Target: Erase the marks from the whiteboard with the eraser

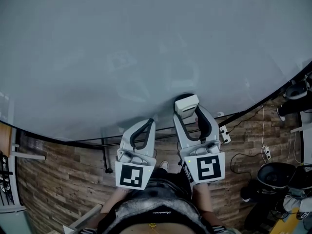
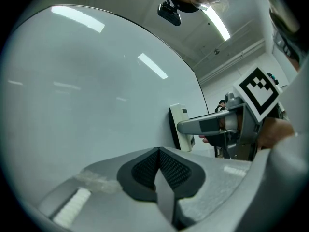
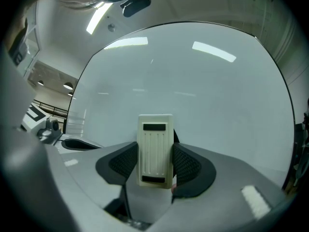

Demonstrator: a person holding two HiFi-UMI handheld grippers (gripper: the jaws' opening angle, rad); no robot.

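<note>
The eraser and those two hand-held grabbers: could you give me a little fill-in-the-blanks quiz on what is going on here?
1. The right gripper is shut on a white ____.
2. The left gripper, its jaws together, holds ____.
3. Both grippers point at the pale, glossy ____.

Missing words: eraser; nothing; whiteboard.
</note>
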